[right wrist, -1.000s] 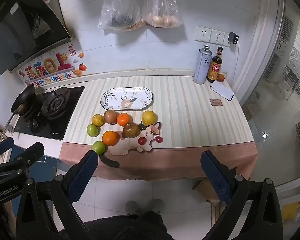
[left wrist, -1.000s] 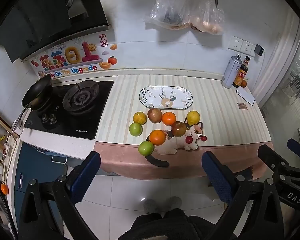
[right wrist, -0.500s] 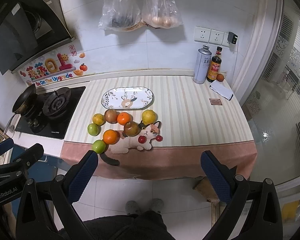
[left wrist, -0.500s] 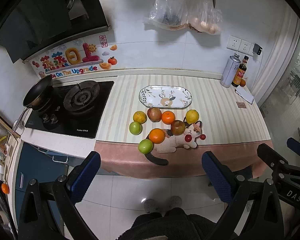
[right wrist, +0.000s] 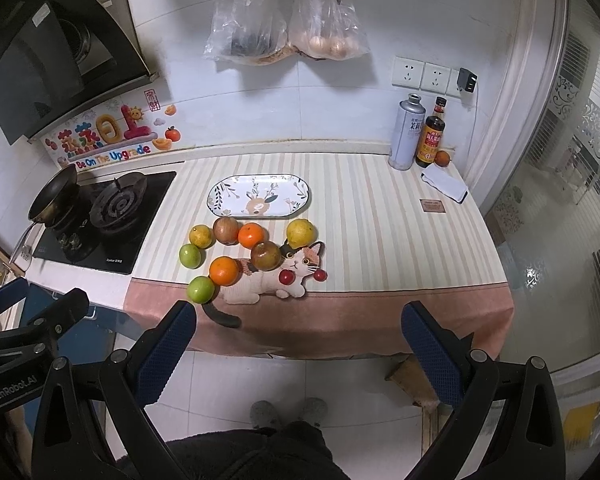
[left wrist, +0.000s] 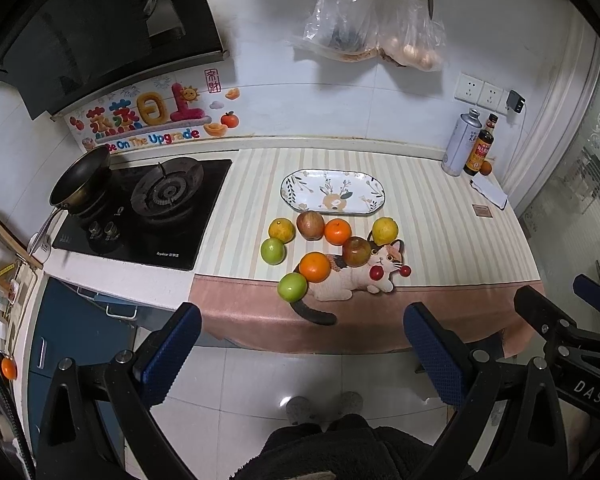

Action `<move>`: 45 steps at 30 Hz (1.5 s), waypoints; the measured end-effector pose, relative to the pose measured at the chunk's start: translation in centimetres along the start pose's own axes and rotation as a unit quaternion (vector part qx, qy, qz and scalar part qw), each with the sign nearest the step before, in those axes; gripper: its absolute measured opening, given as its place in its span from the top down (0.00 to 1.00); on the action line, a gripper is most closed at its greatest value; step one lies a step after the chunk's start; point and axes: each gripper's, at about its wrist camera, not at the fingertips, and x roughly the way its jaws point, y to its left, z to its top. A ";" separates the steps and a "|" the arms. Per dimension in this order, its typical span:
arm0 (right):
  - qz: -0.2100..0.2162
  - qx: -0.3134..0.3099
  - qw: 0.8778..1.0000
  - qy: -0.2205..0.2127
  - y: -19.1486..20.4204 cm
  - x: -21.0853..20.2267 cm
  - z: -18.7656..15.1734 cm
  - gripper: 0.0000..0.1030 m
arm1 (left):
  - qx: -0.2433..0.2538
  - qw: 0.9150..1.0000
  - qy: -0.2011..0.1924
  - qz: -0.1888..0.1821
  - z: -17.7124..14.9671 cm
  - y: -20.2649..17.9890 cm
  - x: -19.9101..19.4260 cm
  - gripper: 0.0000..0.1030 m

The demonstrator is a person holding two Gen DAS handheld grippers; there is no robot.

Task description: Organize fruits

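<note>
Several fruits lie in a cluster on the striped counter: a green one (left wrist: 292, 286) (right wrist: 200, 289) nearest the front edge, an orange (left wrist: 315, 267) (right wrist: 223, 271) beside it, a reddish apple (left wrist: 356, 251) (right wrist: 265, 255), a yellow citrus (left wrist: 385, 230) (right wrist: 300, 233). An empty oval patterned plate (left wrist: 332, 197) (right wrist: 259, 200) lies just behind them. My left gripper (left wrist: 302, 354) and right gripper (right wrist: 298, 350) are both open and empty, held above the floor, well short of the counter.
A gas hob (left wrist: 148, 216) with a pan (left wrist: 80, 176) is at the left. A can (right wrist: 407, 138) and a sauce bottle (right wrist: 430, 140) stand at the back right. Plastic bags (right wrist: 284, 20) and scissors hang on the wall. A cat picture (right wrist: 276, 276) is printed on the cloth.
Both views have drifted slightly; the counter sits a little differently in frame. The fruits and plate have not moved. Both grippers stay open.
</note>
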 end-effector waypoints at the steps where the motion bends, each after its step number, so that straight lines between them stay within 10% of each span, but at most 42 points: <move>1: 0.000 0.000 1.000 -0.001 0.0 -0.1 0.0 0.00 | 0.000 1.000 -0.001 0.000 -0.2 0.1 0.2 0.00; 45: -0.002 -0.004 1.000 -0.004 -0.1 -1.1 0.7 0.00 | -0.006 1.000 -0.007 -0.002 -0.1 0.6 -0.2 0.00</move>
